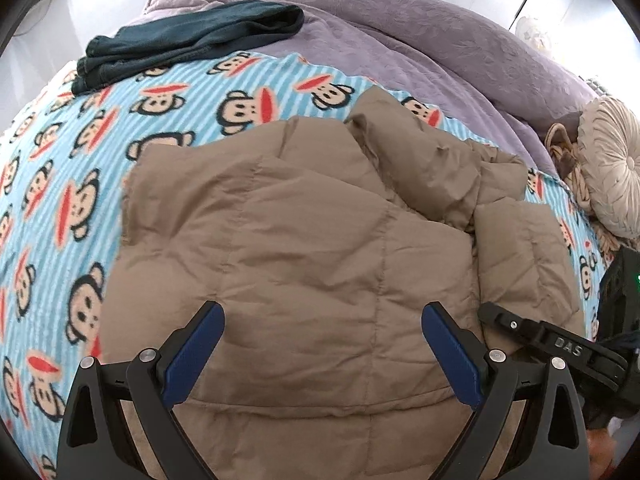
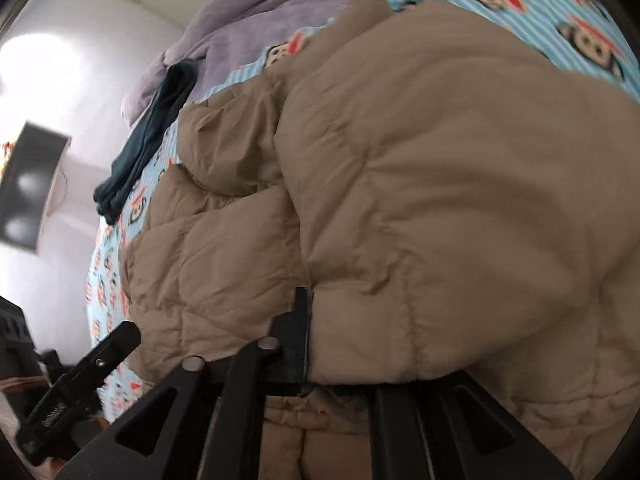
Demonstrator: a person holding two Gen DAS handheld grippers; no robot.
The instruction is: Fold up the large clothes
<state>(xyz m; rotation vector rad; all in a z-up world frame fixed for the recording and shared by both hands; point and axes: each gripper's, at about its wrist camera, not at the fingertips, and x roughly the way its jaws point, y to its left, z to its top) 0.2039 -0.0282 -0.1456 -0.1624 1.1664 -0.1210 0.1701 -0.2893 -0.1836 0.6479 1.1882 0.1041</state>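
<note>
**Jacket half-folded on the bed: right side gripped, left side waiting**

Jacket [image 1: 304, 240], a tan quilted puffer, lies spread over the monkey-print blanket [image 1: 52, 184] on the bed and fills the middle of the left wrist view. The left gripper [image 1: 323, 344] hangs above its near edge with the fingers spread wide and nothing between them; the blue pads [image 1: 196, 356] sit clear of the cloth. At about 1 o'clock a sleeve or flap [image 1: 436, 168] is already laid over the body, bunched rather than flat. The right gripper [image 1: 532, 336] comes in at 4 o'clock, at the jacket's edge. A folded dark garment [image 1: 188, 44] rests at 11 o'clock, well apart, with a purple cover [image 1: 420, 36] behind it and a round cushion [image 1: 612, 168] at 3 o'clock.

In the right wrist view the jacket [image 2: 440, 180] bulges up close to the lens. The right gripper [image 2: 312, 344] seems closed on a thick fold of it: one finger [image 2: 298, 332] presses against the cloth at 6 o'clock, while the other is hidden behind the padding. The left gripper [image 2: 92, 376] shows at 8 o'clock, beside the blanket [image 2: 592, 40].

The step looks like carrying the gripped side across the body. To do it well, the left gripper should probably pin or pinch the near edge so the slippery shell does not slide. The lift should be high enough for the puffed fold to clear the bunched sleeve, then lowered slowly to press air out.
</note>
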